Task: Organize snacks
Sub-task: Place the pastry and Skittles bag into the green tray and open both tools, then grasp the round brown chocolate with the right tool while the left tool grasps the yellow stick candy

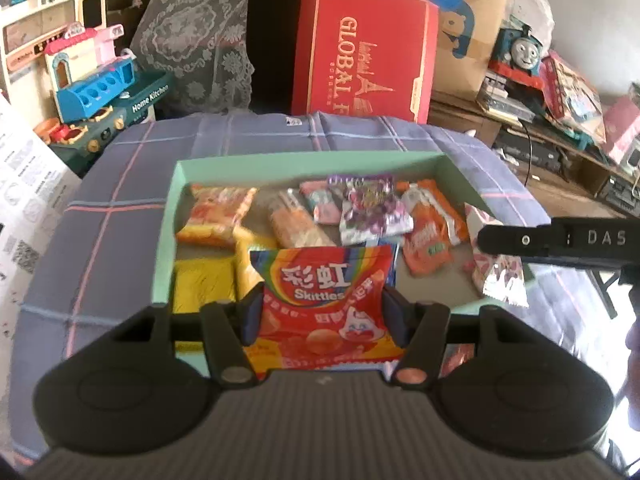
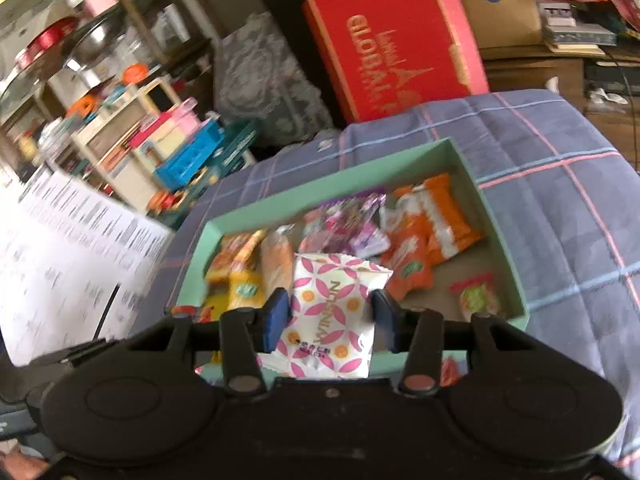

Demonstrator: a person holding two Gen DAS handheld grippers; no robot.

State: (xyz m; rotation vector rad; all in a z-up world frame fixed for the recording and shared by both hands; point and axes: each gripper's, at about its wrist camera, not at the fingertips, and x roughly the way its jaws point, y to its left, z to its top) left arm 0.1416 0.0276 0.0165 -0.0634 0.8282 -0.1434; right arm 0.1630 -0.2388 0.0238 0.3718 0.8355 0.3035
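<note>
A shallow green box (image 1: 304, 159) sits on a plaid blue cloth and holds several snack packets. My left gripper (image 1: 322, 314) is shut on a red Skittles bag (image 1: 324, 304), held over the box's near edge. My right gripper (image 2: 330, 320) is shut on a white packet with pink petal print (image 2: 334, 320), held above the near part of the box (image 2: 332, 176). The right gripper also shows in the left wrist view (image 1: 496, 240), at the box's right side with its packet (image 1: 500, 276) hanging below. Orange packets (image 2: 436, 224) and a purple packet (image 2: 352, 220) lie inside.
A red gift box (image 1: 364, 46) stands behind the table (image 1: 100, 216). Toy kitchen sets (image 1: 100, 88) stand at the left, a cluttered shelf with a toy train (image 1: 520, 54) at the right. White printed paper (image 2: 72, 256) hangs at the left.
</note>
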